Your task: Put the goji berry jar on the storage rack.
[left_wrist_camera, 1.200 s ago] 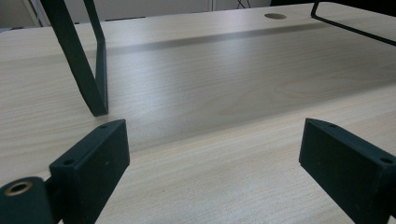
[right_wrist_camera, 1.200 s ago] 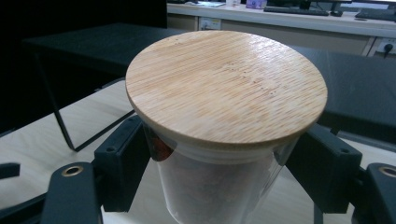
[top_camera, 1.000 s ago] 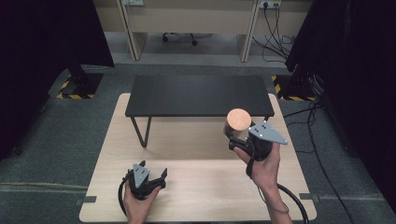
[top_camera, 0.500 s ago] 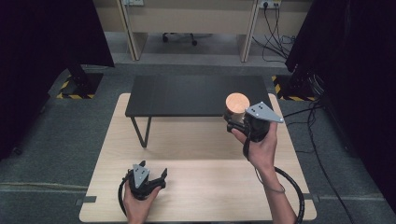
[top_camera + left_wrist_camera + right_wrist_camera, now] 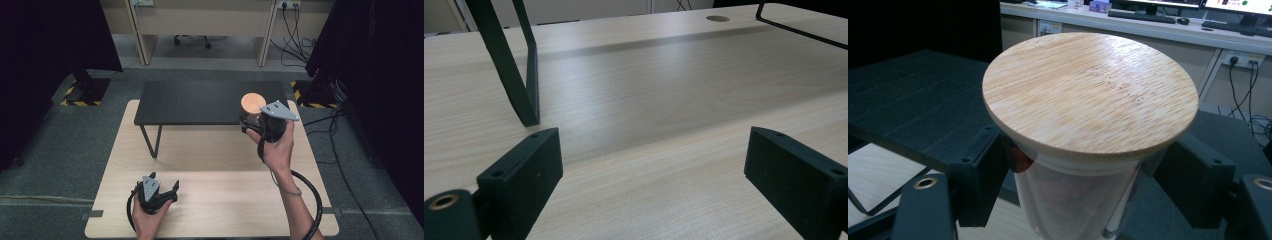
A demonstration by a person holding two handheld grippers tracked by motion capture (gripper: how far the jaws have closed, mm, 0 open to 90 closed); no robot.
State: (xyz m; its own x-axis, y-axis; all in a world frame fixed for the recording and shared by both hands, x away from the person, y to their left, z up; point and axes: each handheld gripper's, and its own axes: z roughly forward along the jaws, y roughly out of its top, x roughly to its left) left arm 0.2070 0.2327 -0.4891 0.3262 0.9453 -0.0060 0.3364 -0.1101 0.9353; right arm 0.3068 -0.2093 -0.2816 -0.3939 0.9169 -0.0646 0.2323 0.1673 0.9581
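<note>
One clear round jar (image 5: 1073,200) with a smooth bamboo lid (image 5: 1090,92) sits clamped between the right gripper (image 5: 1083,185) fingers, while the left gripper (image 5: 649,180) fingers gape wide over bare pale wood.

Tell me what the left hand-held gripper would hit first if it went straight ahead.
Probably nothing soon: the left hand-held gripper points across bare wooden table; the black shelf's leg stands left of its line.

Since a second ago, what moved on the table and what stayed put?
The right gripper, shut on the jar with the wooden lid, carried it away from the person, toward the right end of the black shelf. It kept its grip throughout. The left gripper stayed near the front edge of the table, jaws open with nothing between them. The shelf did not shift.
</note>
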